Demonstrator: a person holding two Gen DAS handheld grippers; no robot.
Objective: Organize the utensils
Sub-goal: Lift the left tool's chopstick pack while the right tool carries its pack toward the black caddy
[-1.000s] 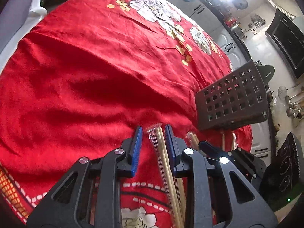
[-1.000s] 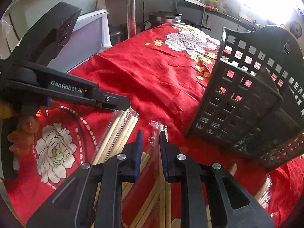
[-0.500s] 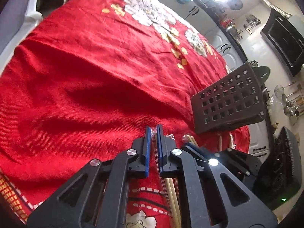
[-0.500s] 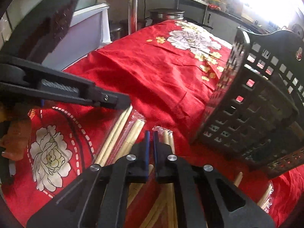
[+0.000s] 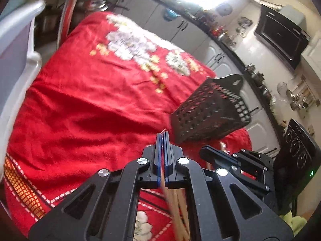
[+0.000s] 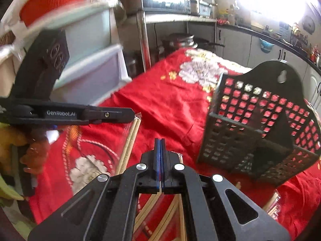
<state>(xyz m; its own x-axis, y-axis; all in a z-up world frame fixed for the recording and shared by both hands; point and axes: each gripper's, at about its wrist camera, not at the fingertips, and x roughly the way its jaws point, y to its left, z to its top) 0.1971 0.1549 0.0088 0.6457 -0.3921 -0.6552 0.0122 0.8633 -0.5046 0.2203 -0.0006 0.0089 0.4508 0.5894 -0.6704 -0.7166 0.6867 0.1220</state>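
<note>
Red cloth [image 5: 84, 108]; only right view shows basket's [image 6: 260, 124] interior (empty).

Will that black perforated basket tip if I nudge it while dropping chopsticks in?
Probably. The basket looks like light, thin plastic, mostly holes, so it should slide or tip easily. It already sits tilted on the soft, wrinkled red cloth, an unsteady footing.

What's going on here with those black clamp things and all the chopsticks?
A person is sorting wrapped chopsticks on a table with a red cloth. The left gripper is clamped on the end of one clear-wrapped pair of chopsticks, which hangs from it above the cloth. The right gripper is shut on another packet. A black perforated holder stands just to the right, with nothing visibly in it yet.
</note>
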